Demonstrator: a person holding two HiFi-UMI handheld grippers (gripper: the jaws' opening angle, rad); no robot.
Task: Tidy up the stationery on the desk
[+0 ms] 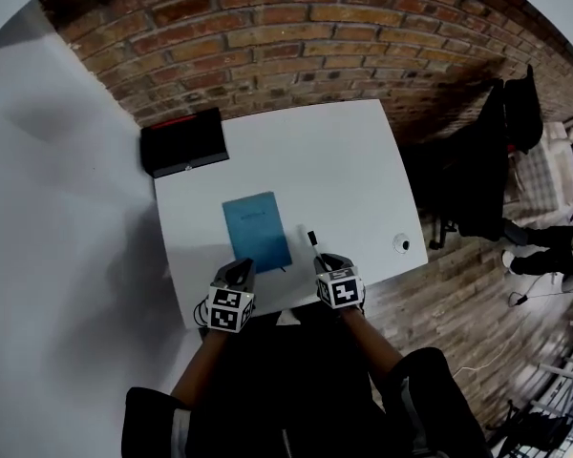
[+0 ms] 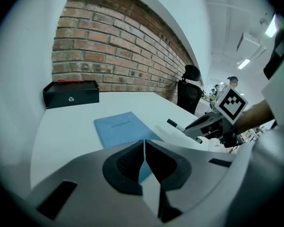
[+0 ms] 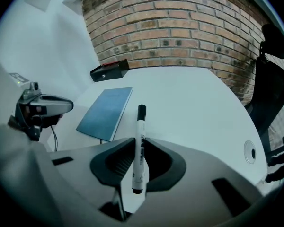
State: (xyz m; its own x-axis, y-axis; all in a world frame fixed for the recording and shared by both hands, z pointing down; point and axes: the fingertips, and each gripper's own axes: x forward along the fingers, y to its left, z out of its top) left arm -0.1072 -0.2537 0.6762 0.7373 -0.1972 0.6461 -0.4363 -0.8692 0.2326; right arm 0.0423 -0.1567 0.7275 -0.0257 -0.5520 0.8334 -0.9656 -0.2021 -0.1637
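Bright, even overhead light; ceiling strip lights (image 2: 244,63) in view. Heavy fisheye curvature, dark vignetted corners. Soft shadows on white surface (image 1: 344,160).

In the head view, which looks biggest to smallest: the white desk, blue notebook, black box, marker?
1. white desk
2. blue notebook and black box: look about alike, can't rank them
3. marker, smallest
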